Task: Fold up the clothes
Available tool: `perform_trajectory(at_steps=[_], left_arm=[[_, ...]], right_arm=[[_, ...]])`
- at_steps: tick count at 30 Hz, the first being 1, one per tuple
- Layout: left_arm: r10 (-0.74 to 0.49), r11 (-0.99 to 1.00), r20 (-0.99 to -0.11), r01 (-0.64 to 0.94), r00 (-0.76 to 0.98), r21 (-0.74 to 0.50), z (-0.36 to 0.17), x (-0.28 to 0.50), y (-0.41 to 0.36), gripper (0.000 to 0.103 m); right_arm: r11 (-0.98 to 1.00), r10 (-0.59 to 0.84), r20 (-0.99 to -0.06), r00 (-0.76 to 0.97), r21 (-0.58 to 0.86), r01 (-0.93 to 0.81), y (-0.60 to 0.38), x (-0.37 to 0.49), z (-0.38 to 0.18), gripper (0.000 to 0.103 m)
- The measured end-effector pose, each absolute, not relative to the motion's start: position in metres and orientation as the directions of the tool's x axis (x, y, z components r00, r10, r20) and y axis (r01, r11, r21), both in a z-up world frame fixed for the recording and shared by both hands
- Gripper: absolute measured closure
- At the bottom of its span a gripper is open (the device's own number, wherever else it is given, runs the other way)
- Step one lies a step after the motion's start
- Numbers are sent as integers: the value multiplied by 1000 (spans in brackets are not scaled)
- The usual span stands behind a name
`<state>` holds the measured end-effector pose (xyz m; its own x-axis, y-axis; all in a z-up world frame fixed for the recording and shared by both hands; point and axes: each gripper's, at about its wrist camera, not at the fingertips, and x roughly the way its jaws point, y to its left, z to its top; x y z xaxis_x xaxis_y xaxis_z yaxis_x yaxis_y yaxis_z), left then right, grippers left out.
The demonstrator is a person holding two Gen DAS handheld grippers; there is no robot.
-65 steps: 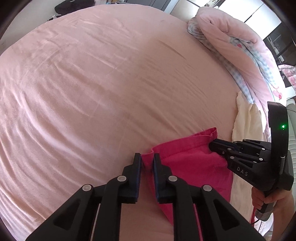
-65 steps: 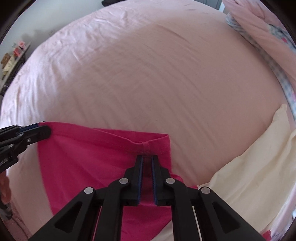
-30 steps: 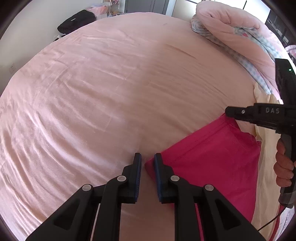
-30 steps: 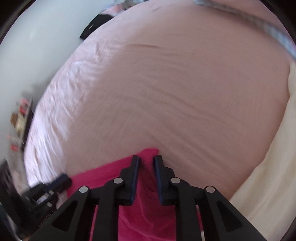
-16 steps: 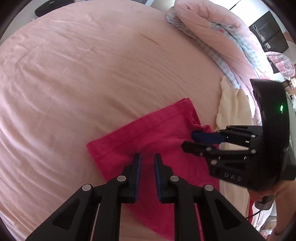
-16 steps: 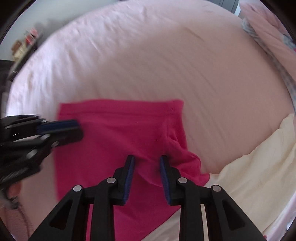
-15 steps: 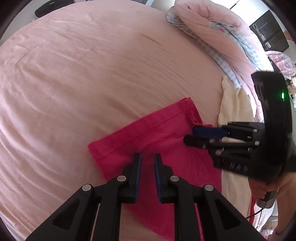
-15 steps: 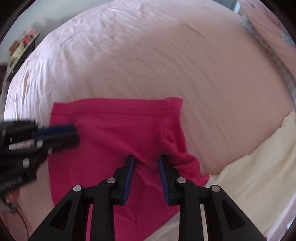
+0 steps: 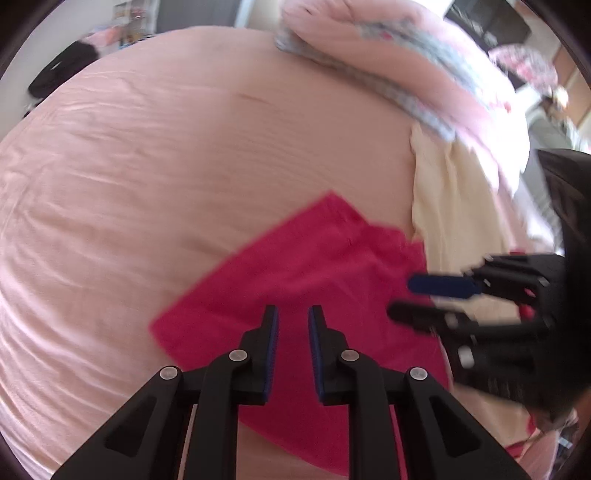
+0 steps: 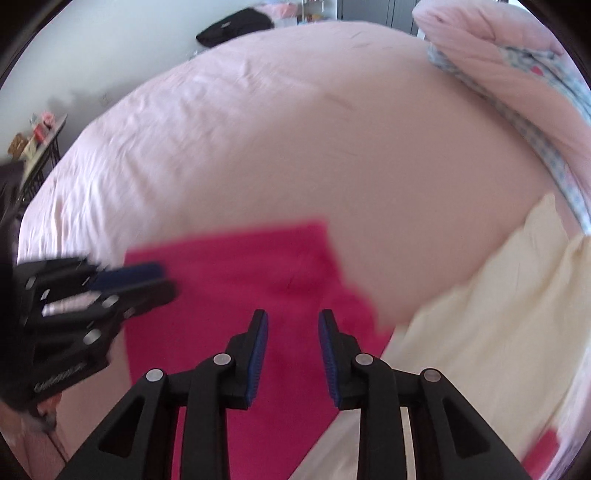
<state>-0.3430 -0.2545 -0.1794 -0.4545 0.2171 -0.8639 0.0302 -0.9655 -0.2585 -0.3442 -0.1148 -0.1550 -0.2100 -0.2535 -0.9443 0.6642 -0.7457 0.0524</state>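
Released: the bright magenta knit garment point(image 9: 295, 266) now lies flat on the pale pink bed sheet point(image 9: 147, 166), lower centre of both views, no longer pinched as a second ago. Left hand-held gripper point(image 9: 292, 314) narrowly parted, empty; right hand-held gripper point(image 10: 291, 317), jaws just widened, empty above it. One fold apparently laid.

Garment point(image 9: 303, 266): solid magenta-pink, no print. Bed sheet point(image 9: 147, 155): plain pale pink. Cloth at right of frame point(image 9: 450, 206): cream, plain. Rolled duvet, upper right point(image 9: 417, 59): pink, with a blue-white checked lining and small red motifs. Both claws, left claw point(image 9: 293, 314) and right claw point(image 10: 293, 317): black bodies, blue pads. Bag, upper left point(image 10: 236, 26): black.
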Motion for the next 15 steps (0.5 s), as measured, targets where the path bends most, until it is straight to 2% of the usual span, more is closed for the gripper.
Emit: perform_trajectory(at_steps=[2,5,8,11,13,15], left_arm=[[141,-988,-883,-10,-447,-153,-184,-344,-236,89],[74,-997,-889,-28,-451,-69,-183,-342,-227,89],[7,-997,-892,-70,-452,28,-186,-334,-225,86],[-87,-990,-881,-63,-465,130,-184,-320,-226,86],[-41,-992,-866,-80,-499,93,-178,-309,-216,87],[90,-977,-864,-211,-495,19,-179,-289,-181,87]], right_arm=[[-761,-229,-957,-175,64,646,-101,-317,-165,76],[-782,-205,-959,-197,40,622,-73,-281,-173,76],[-783,-175,-957,-231,-7,622,-52,-252,-176,69],[-801,-165,-961,-221,0,599,-29,-226,-173,68],[-814,-207,-952,-226,39,580,-14,-211,-166,68],[-825,-262,-932,-249,82,559,0,-196,-156,68]])
